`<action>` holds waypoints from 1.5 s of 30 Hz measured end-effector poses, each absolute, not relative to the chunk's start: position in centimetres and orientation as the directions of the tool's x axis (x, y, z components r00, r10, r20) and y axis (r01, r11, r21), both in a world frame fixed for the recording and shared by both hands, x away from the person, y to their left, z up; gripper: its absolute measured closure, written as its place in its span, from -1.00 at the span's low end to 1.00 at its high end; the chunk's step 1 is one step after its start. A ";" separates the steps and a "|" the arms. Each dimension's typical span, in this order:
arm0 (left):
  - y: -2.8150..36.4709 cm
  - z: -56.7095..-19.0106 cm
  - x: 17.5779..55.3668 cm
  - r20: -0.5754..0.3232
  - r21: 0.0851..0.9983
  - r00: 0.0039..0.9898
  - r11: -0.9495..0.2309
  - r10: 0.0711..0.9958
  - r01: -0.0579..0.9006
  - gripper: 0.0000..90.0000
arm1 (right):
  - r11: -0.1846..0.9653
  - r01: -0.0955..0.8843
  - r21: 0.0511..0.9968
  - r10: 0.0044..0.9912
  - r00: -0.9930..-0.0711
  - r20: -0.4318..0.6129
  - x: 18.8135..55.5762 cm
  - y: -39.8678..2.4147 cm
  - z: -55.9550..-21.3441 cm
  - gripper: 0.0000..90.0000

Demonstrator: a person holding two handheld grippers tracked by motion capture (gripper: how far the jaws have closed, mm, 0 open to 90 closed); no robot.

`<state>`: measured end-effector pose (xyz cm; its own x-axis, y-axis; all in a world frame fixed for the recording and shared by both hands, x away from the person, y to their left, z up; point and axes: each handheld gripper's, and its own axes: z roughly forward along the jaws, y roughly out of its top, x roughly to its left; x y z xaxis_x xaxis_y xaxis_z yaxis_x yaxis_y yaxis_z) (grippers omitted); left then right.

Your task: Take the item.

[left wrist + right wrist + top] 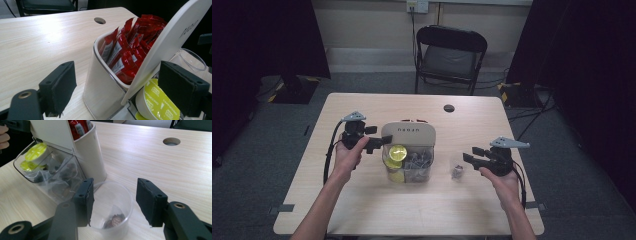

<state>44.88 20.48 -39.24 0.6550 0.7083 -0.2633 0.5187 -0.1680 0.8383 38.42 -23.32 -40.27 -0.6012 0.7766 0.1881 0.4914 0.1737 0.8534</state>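
Note:
A storage box stands mid-table with its white lid (408,134) tilted up. Its white bin (100,82) holds red sachets (130,47). Its clear front compartment (409,165) holds yellow capsules (397,151) and tea bags. My left gripper (378,136) is at the box's left rear corner, open, jaws wide. The bin and lid (170,42) lie between the jaws, and one jaw is close by the lid's lower edge. A small clear cup (457,171) with a dark pod (113,220) inside stands right of the box. My right gripper (116,188) is open around the cup (117,202), its pads not pressing.
A round cable hole (449,108) lies in the tabletop behind the box. A black folding chair (449,55) stands beyond the far edge. Bare wood spreads on the table's left side (312,200) and along the front edge.

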 end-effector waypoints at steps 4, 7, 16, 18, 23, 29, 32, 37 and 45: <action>20.5 -39.2 44.8 -0.272 0.840 0.654 -0.157 0.706 0.519 -0.66 | 0.174 0.500 0.848 0.789 -0.587 0.184 37.9 -24.0 -40.6 0.07; 20.5 -39.2 44.8 -0.272 0.839 0.654 -0.159 0.706 0.520 -0.66 | 0.172 0.501 0.848 0.798 -0.576 0.178 37.5 -24.6 -40.8 0.05; 20.7 -39.1 44.7 -0.270 0.842 0.647 -0.151 0.713 0.518 -0.65 | 0.181 0.528 0.830 0.825 -0.541 0.165 36.5 -25.9 -42.0 0.00; 20.8 -39.1 44.6 -0.271 0.842 0.646 -0.150 0.714 0.518 -0.65 | 0.188 0.539 0.821 0.832 -0.532 0.159 36.3 -26.3 -42.4 -0.03; 20.9 -39.1 44.6 -0.266 0.842 0.647 -0.155 0.715 0.517 -0.65 | 0.217 0.579 0.786 0.852 -0.506 0.138 35.9 -26.7 -44.3 -0.17; 21.0 -38.9 44.4 -0.271 0.845 0.652 -0.150 0.708 0.514 -0.65 | 0.240 0.624 0.744 0.874 -0.472 0.115 36.3 -27.1 -46.7 -0.25; 21.2 -38.7 44.4 -0.275 0.847 0.656 -0.147 0.703 0.512 -0.65 | 0.253 0.641 0.725 0.884 -0.457 0.095 36.7 -27.0 -47.3 -0.32; 22.1 -38.2 44.3 -0.280 0.852 0.645 -0.125 0.711 0.508 -0.65 | 0.278 0.658 0.700 0.894 -0.444 0.063 37.2 -26.5 -48.0 -0.42; 23.2 -38.1 44.9 -0.311 0.855 0.628 -0.079 0.714 0.513 -0.67 | 0.308 0.659 0.687 0.904 -0.428 0.006 37.0 -26.6 -49.2 -0.49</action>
<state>44.88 23.24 -38.05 0.6279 0.7135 -0.3108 0.5127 -0.0788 0.8550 37.04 -26.56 -49.17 -0.4282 0.9037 0.0055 0.6587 0.3079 0.6866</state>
